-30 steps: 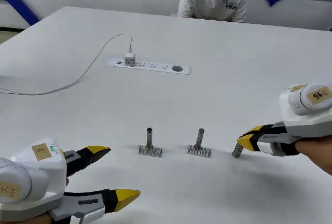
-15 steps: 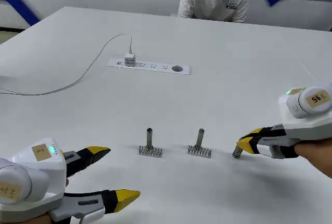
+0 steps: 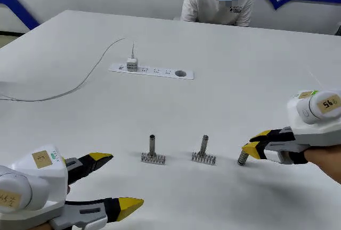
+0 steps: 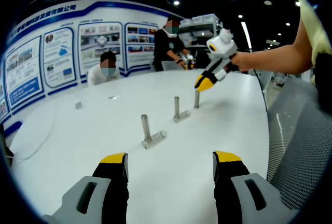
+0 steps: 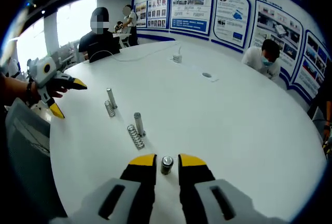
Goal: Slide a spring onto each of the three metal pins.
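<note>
- White table [image 3: 256, 70]: it carries all the work items; its near and side edges are cut off in the head view.
- Seated person [image 3: 218, 1]: at the far side of the table, cropped by the top edge.
- Left gripper [image 4: 171, 156]: jaws spread wide with nothing between them, hovering near the front edge, well apart from the pins.
- Right gripper [image 5: 167, 157]: jaws narrowed to either side of pin 3 [image 3: 243, 157]; I cannot tell whether the pads touch it.
- Power strip [image 3: 152, 71]: its cable [image 3: 80, 83] runs off the left edge.
- Pin 1 [image 3: 152, 144] and pin 2 [image 3: 203, 143]: upright and bare.
- 2 springs [image 3: 153, 159] [image 3: 204, 158]: 1 lies flat at each pin's base.
- Pin 3: coils wrap it, and its shaft is mostly hidden.
</note>
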